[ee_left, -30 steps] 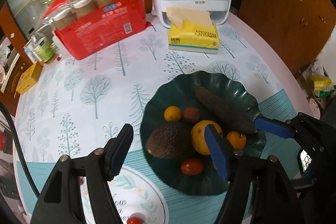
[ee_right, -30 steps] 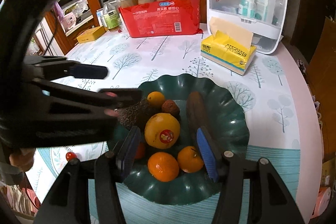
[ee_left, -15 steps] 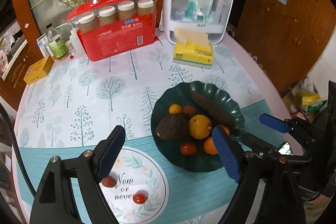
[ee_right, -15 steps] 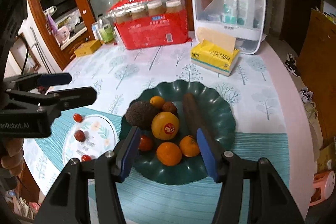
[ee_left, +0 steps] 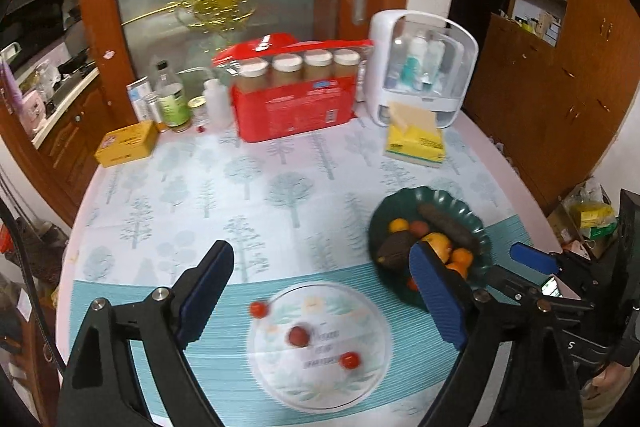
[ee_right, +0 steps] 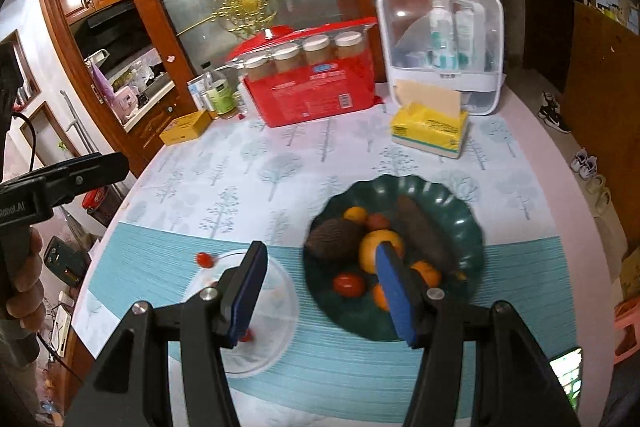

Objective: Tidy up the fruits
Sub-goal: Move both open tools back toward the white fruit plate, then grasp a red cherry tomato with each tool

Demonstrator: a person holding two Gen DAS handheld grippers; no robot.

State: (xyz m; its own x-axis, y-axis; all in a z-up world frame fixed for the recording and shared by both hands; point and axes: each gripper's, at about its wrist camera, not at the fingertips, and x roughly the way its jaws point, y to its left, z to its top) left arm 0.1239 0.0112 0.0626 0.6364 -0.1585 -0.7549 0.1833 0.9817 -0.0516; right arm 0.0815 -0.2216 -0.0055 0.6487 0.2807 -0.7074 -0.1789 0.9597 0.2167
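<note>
Green, scalloped and loaded, the fruit plate (ee_left: 478, 233) now sits far smaller in both wrist views than half a second ago, both cameras having drawn back and up from the surface (ee_left: 192, 187); the left gripper (ee_left: 320, 295) hangs released and empty above the teal-striped band, its blue pads wide apart, and the right gripper (ee_right: 322, 291) is likewise spread and holding nothing, one pad over the clear round plate (ee_right: 276, 343), the other over the green plate's near rim; on the green plate lie one large yellow-orange citrus (ee_right: 374, 241), one dark rough fruit (ee_right: 332, 239), one long brown fruit (ee_right: 424, 231), one red tomato (ee_right: 348, 284), a small reddish-brown fruit, and three small oranges; two small red fruits (ee_left: 299, 336) rest on the clear plate, and a third (ee_left: 258, 309) lies just off its far-left rim; open tree-print cloth stretches between the plates and the back row, where a red jar pack (ee_left: 296, 99) shows four lids beside a white cosmetics case (ee_left: 424, 67) and yellow tissue pack (ee_left: 416, 145); the surface's pink edge curves close behind the green plate on the right.
</note>
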